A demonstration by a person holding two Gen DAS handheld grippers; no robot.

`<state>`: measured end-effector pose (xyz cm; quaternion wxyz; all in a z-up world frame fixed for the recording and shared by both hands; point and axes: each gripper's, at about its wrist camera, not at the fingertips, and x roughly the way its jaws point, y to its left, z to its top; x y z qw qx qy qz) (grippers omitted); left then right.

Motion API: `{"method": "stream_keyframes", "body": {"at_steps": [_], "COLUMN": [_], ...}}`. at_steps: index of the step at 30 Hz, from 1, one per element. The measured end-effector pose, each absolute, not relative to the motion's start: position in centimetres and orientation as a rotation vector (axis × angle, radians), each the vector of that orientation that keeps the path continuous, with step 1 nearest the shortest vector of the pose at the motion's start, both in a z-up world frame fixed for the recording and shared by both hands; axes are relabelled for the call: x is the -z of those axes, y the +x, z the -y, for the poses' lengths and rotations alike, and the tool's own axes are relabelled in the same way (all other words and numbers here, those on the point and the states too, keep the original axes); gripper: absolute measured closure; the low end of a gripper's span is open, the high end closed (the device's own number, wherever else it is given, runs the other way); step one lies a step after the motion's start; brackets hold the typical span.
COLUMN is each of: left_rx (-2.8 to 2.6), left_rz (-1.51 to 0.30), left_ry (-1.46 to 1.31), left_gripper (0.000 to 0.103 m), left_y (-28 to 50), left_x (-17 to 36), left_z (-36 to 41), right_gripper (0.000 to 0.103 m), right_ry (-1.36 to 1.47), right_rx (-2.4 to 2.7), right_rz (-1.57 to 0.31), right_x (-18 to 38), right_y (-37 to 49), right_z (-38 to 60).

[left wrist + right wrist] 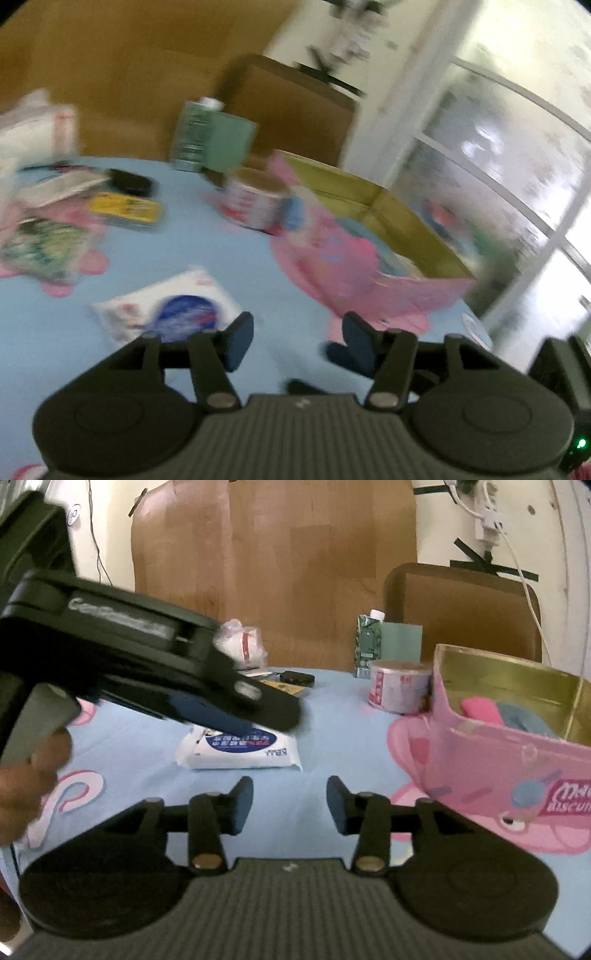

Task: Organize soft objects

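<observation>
A white tissue pack point(173, 314) with a round blue label lies on the blue cloth, just ahead and left of my left gripper point(297, 339), which is open with nothing between its fingers. In the right wrist view the same tissue pack point(240, 751) lies ahead, and the left gripper point(273, 720) hovers over its far edge, held by a hand point(29, 775). My right gripper point(290, 801) is open and empty above bare cloth. To the right stands a pink tin box point(498, 760) with a gold inside, holding a pink soft thing point(478, 707) and a blue one point(517, 716). The left wrist view is blurred.
A round canister point(399, 690), a green carton point(369, 642) and a white plastic bag point(243, 642) stand at the back. A yellow pack point(122, 206), a black item point(129, 181) and a floral packet point(40, 247) lie at the left. A brown chair back point(461, 609) rises behind the table.
</observation>
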<state>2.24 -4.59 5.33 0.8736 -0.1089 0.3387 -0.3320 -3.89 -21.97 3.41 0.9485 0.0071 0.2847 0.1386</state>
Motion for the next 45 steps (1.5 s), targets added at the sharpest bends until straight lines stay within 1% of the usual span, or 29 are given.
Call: {"method": "stream_keyframes", "body": {"at_steps": [1,2,3,4,5,6,7,8,9,11,12,14,15,16,18,19,20,23,26,31,33,35,36,37,38,40,45], "left_rx": [0.653,0.617,0.587,0.561,0.521,0.481,0.468,0.473,0.490,0.523,0.541,0.574,0.588,0.577,0.555,0.556,0.570,0.606,0.651,0.795,0.839,0.852,0.854,0.848,0.828,0.817,0.732], "left_rz": [-0.714,-0.721,-0.725,-0.723,-0.720,-0.721,-0.727,-0.743,-0.765,-0.814,-0.830,-0.792,-0.781,-0.774,-0.764,-0.760,-0.761,-0.731,-0.685,-0.654,-0.632,-0.606,-0.602,-0.604,-0.615,-0.640,-0.630], "left_ry": [-0.246,-0.273,-0.302,-0.319,-0.332,-0.345,-0.360,-0.388,-0.423,-0.481,-0.504,-0.488,-0.465,-0.434,-0.362,-0.361,-0.384,-0.425,-0.376,-0.308,-0.266,-0.219,-0.203,-0.191,-0.189,-0.222,-0.240], "left_gripper": [0.047,0.047,0.043,0.039,0.030,0.025,0.024,0.022,0.015,0.001,0.001,0.002,0.007,0.008,0.017,0.019,0.021,0.021,0.021,0.021,0.018,0.015,0.015,0.015,0.016,0.017,0.016], "left_y": [2.6,3.1,3.6,3.8,4.1,4.3,4.6,4.9,5.2,5.9,6.3,6.8,6.9,6.9,6.5,6.3,6.3,6.2,5.9,6.6,6.9,7.3,7.5,7.7,7.8,7.9,7.5], "left_x": [-5.3,-5.2,-5.1,-5.0,-4.9,-4.6,-4.5,-4.1,-3.6,-2.6,-2.0,-1.5,-1.5,-1.6,-2.0,-2.2,-2.4,-3.8,-6.1,-9.2,-10.3,-10.9,-10.9,-10.8,-10.6,-10.2,-8.5], "left_z": [3.6,2.4,1.2,0.3,-0.7,-1.6,-2.2,-2.9,-3.4,-3.5,-3.4,-2.4,-1.7,-1.1,-0.3,-0.2,-0.4,0.0,2.3,8.6,12.1,15.9,17.3,18.5,19.2,19.0,14.0], "right_gripper": [0.054,0.050,0.047,0.036,0.024,0.019,0.011,0.009,0.008,0.001,0.000,0.000,0.004,0.014,0.017,0.022,0.030,0.031,0.031,0.030,0.029,0.025,0.022,0.016,0.015,0.015,0.015], "right_ry": [0.012,0.014,0.021,0.032,0.044,0.047,0.037,0.017,0.001,-0.035,-0.059,-0.092,-0.108,-0.126,-0.123,-0.137,-0.148,-0.173,-0.213,-0.211,-0.192,-0.177,-0.174,-0.177,-0.186,-0.174,0.035], "right_rx": [-0.282,-0.283,-0.290,-0.302,-0.317,-0.330,-0.340,-0.356,-0.370,-0.409,-0.432,-0.487,-0.500,-0.504,-0.463,-0.447,-0.428,-0.365,-0.287,-0.135,-0.063,0.017,0.056,0.100,0.162,0.245,0.294], "right_rz": [-0.584,-0.589,-0.593,-0.597,-0.600,-0.603,-0.610,-0.620,-0.629,-0.667,-0.697,-0.765,-0.759,-0.748,-0.724,-0.695,-0.674,-0.570,-0.466,-0.357,-0.334,-0.330,-0.332,-0.341,-0.374,-0.415,-0.376], "right_x": [-3.3,-3.0,-3.1,-3.2,-3.3,-3.5,-3.5,-3.6,-3.5,-3.2,-2.8,-1.8,-1.5,-1.6,-1.8,-1.8,-1.9,-3.1,-4.7,-7.7,-8.4,-8.7,-8.6,-8.2,-7.7,-6.7,-6.4], "right_y": [-3.7,-3.3,-2.8,-2.6,-2.4,-1.8,-1.3,-0.4,0.1,2.3,3.3,5.1,5.5,5.4,4.8,4.1,3.5,1.6,0.2,-1.3,-1.7,-1.4,-1.0,-0.3,0.6,1.6,-0.5], "right_z": [21.9,21.6,21.4,21.3,21.2,21.0,20.7,20.2,19.6,18.2,17.3,15.9,15.2,14.7,14.3,14.3,14.3,14.8,15.5,20.2,23.1,26.0,27.3,28.6,30.2,32.8,37.0]}}
